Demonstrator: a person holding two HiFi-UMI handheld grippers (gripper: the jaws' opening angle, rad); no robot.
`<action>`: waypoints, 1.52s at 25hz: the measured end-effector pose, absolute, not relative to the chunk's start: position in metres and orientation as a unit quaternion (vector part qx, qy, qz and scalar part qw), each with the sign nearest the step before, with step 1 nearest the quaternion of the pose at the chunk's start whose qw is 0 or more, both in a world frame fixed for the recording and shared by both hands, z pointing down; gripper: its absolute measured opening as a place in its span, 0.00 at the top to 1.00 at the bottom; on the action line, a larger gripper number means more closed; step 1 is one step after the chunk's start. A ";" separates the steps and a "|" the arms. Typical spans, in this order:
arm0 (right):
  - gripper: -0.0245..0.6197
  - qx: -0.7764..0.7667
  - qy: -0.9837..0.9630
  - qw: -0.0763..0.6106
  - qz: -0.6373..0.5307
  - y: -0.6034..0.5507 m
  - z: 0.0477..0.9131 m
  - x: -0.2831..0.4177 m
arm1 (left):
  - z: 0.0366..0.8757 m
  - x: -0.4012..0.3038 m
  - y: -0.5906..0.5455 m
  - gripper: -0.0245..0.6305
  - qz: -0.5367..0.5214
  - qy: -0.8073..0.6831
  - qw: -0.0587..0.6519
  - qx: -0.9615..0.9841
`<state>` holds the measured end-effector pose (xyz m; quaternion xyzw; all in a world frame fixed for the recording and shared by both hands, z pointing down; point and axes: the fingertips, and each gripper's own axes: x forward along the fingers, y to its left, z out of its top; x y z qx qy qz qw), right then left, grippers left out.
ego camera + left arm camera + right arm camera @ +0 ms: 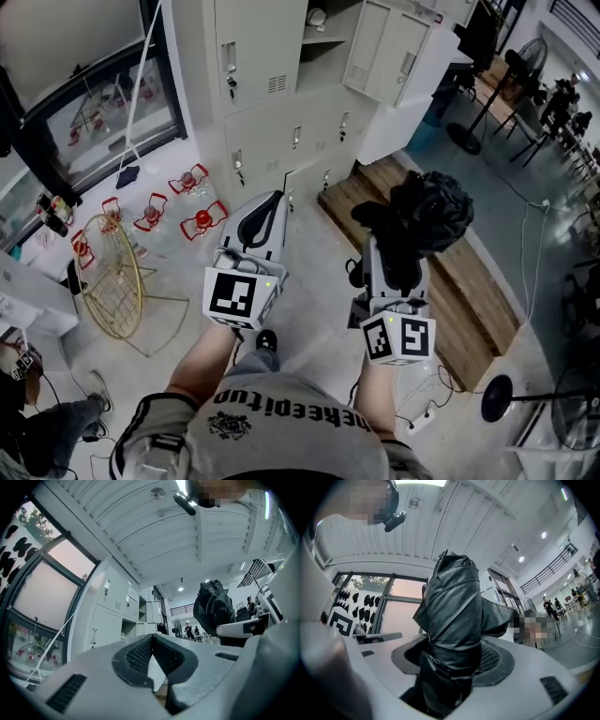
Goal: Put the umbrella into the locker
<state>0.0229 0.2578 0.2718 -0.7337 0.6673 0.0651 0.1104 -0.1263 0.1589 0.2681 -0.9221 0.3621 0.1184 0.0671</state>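
Observation:
A folded black umbrella [424,217] stands up out of my right gripper [398,258], which is shut on its lower part. In the right gripper view the umbrella [454,606] fills the middle, clamped between the dark pads [494,660]. My left gripper [277,199] is held beside it, shut, with nothing between its jaws; its pads [136,656] meet at the tip. The grey lockers [281,94] stand ahead, some way off. One upper compartment [323,42] is open, its door [384,47] swung to the right. From the left gripper view the umbrella [214,609] shows at the right.
A gold wire chair [112,281] stands at the left, with red-framed objects [187,211] on the floor near the window. A low wooden platform [459,281] runs along the right. A stand's round base [497,398] and cables lie at the lower right.

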 end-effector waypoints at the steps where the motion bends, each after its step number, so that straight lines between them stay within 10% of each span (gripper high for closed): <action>1: 0.55 -0.734 0.666 0.112 0.065 0.247 0.271 0.025 | 0.267 -0.124 0.148 0.96 0.118 0.361 0.068 -0.923; 38: 0.55 -0.735 0.669 0.094 0.053 -0.002 0.283 0.125 | 0.279 -0.025 -0.109 0.96 0.120 0.371 0.051 -0.920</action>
